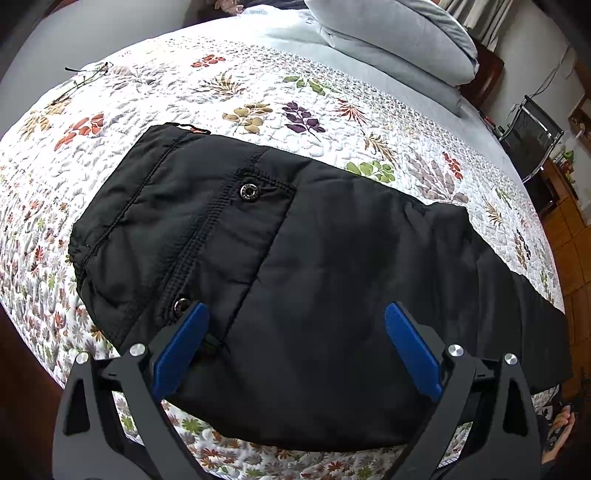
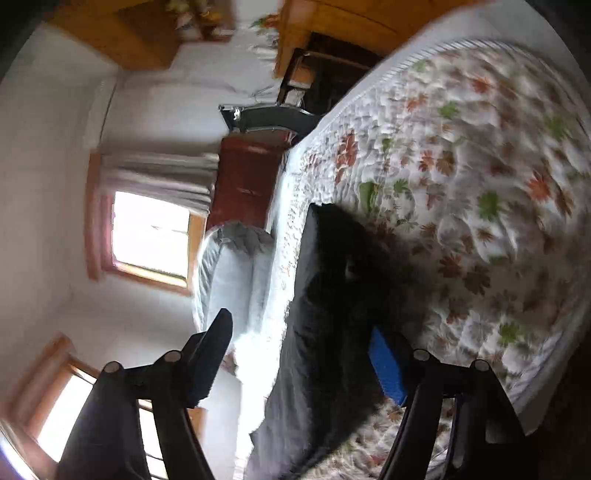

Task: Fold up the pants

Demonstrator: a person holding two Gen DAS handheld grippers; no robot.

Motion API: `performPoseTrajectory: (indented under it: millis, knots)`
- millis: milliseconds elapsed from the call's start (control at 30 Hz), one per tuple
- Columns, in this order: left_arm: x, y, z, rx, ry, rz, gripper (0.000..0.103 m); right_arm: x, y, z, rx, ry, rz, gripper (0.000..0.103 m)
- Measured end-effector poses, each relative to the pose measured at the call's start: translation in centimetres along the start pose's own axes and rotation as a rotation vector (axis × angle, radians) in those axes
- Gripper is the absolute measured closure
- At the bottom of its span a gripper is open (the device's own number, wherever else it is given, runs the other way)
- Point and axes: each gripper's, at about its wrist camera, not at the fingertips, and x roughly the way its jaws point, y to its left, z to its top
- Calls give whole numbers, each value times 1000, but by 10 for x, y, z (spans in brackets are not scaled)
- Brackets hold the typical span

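- Left gripper (image 1: pixel 295 347) hangs over the near edge of the black pants (image 1: pixel 280 258), blue pads spread wide and pressing on nothing. Only cloth lies below the gap.
- Right gripper (image 2: pixel 299 354) has its jaws standing wide too. The pants' dark cloth (image 2: pixel 332 295) runs up between them, and the blue pad on the right sits close against it, but the view is blurred and I see no pinch.
- The pants lie flat on the floral quilt (image 1: pixel 258 92), already doubled by the look of it. The waistband and snap-buttoned pocket (image 1: pixel 247 192) are at the left, the legs trail off right toward the bed's edge.
- So the long axis runs left to right across the left gripper's view. The left gripper is nearer the waist end and the right, I judge, works the leg end.
- Next, probably, comes a fold along that length, leg end brought over toward the waist.
- Farther out, eyeglasses (image 1: pixel 88 74) rest on the quilt at far left, and a grey folded duvet (image 1: pixel 388 33) sits at the head of the bed.
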Motion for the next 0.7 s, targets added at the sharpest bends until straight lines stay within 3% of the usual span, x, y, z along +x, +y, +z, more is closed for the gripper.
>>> performPoseTrajectory:
  millis: [33,167,200,233,267,433,600,700]
  knots:
    - [2,1,0,2,5,0,7,6,-6,1,19,17,-28,30]
    - [3,0,1,-9,4,6,7,19,-20,1,63,36,3,32]
    - [2,0,1,-10,3,5,7,19,-19,2,60,32,-1,44]
    - [3,1,1,-9,4,4,7,18,-17,3,54,30,-6,71]
    - [3,1,1,-6,5,1,7,17,-13,4,39,30,-4,78]
    - [0,6,0,-23,-10,-32,7,11,39,0,-94,26,-39,84]
    - [3,4,-3,11,-14,-31,7,27,138,-14,-316,39,-58,85]
    - [2,10,-3,-12,-23,-71,7,41,199,-38,-451,66,-50,85]
